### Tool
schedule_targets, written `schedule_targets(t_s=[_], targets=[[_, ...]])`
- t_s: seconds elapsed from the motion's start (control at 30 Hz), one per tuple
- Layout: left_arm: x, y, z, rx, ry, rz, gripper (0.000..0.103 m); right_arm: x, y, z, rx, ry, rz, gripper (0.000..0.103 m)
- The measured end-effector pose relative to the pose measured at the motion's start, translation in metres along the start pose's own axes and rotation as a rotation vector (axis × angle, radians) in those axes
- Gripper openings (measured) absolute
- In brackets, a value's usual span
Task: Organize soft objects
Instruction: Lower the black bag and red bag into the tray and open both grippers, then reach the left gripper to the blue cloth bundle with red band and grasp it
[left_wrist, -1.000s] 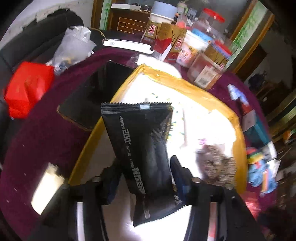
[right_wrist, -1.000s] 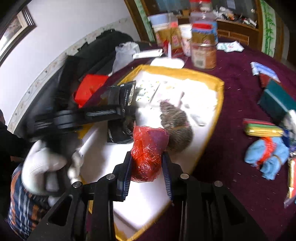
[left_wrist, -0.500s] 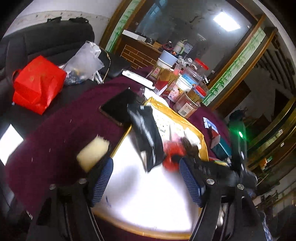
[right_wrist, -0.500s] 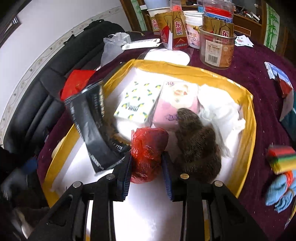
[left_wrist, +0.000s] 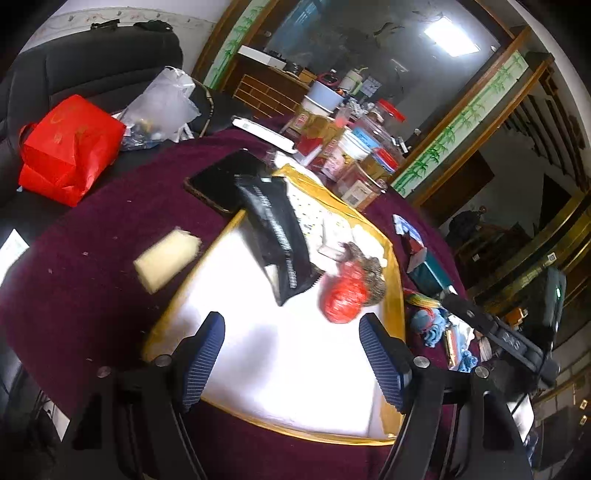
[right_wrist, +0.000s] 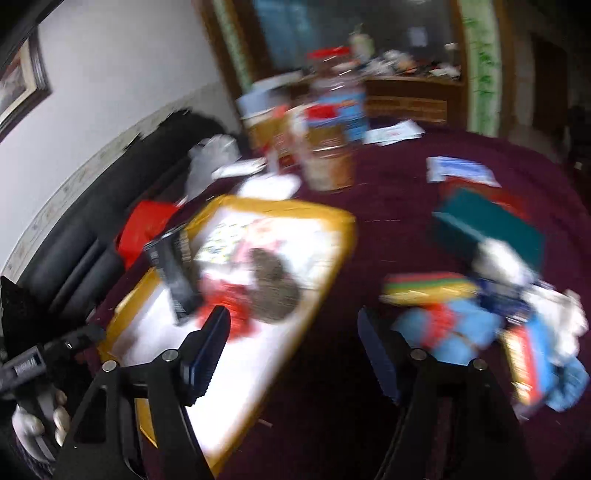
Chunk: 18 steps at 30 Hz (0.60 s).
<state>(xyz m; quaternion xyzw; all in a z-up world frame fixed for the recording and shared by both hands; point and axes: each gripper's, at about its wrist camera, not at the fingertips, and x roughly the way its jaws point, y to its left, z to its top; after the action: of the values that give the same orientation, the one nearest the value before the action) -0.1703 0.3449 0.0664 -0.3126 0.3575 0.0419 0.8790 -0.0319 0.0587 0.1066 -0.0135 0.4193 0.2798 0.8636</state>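
Maroon cloth covers the desk, where the yellow-rimmed tray (left_wrist: 393, 258) holds the black packet (left_wrist: 275, 236) and red bundle (left_wrist: 343, 297). Your left hand-held gripper (left_wrist: 291, 354) stands apart and empty; your right hand-held gripper (right_wrist: 293, 339) is opening, also empty. A second ago each clamped one. Next, reach for the blue cloth (right_wrist: 454, 332) near the desk's right edge, slowing before you close.

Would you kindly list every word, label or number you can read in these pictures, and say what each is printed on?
No text can be read with confidence.
black packet: white lettering along its length, too blurred to read.
red bag: gold emblem, illegible.
jars: labels too small to read.
Right wrist view: everything is motion-blurred.
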Motion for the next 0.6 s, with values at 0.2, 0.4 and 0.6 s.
schedule_targets(t_s=[0.2,0.4,0.6], targets=[[0.019,-0.021,0.007,0.006,0.024,-0.046,0.082,-0.031,-0.079,-0.040,0.152,-0.019,-0.085,0.075],[0.080,-0.024,0.068,-0.019,0.019,0.116,0.082,-0.056,-0.122,-0.070,0.252,-0.037,-0.101,0.075],[0.138,-0.022,0.082,-0.088,0.159,0.014,0.082,-0.078,-0.143,-0.077,0.268,-0.067,-0.121,0.075]])
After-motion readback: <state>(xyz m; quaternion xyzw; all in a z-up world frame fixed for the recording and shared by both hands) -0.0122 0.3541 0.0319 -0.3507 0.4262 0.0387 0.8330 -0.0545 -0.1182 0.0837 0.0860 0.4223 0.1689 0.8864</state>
